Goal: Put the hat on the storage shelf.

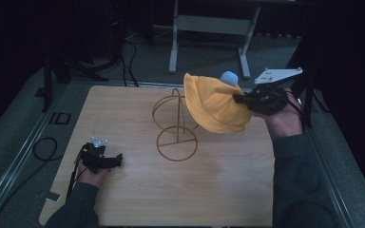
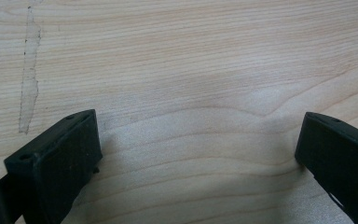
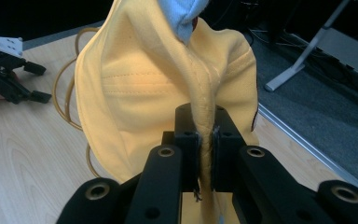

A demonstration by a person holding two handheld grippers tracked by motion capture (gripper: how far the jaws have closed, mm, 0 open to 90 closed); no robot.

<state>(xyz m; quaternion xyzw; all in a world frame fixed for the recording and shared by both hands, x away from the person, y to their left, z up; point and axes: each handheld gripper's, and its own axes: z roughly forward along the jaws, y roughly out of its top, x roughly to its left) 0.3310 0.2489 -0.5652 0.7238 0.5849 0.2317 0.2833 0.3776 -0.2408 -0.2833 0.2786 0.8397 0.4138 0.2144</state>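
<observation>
Right tool clamped on yellow hat; left tool apart, idle on worktop. Centre hat over wire stand, lower slowly.

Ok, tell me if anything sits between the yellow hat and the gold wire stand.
Nothing visible does. The right hand-held gripper is shut on the yellow hat, held in the air just right of the gold wire stand. The left hand-held gripper rests well off to the left.

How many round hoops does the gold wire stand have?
2 visible on the gold wire stand: a flat base hoop lying on the wooden table, and an upright hoop behind it, partly hidden by the yellow fabric hat.
</observation>
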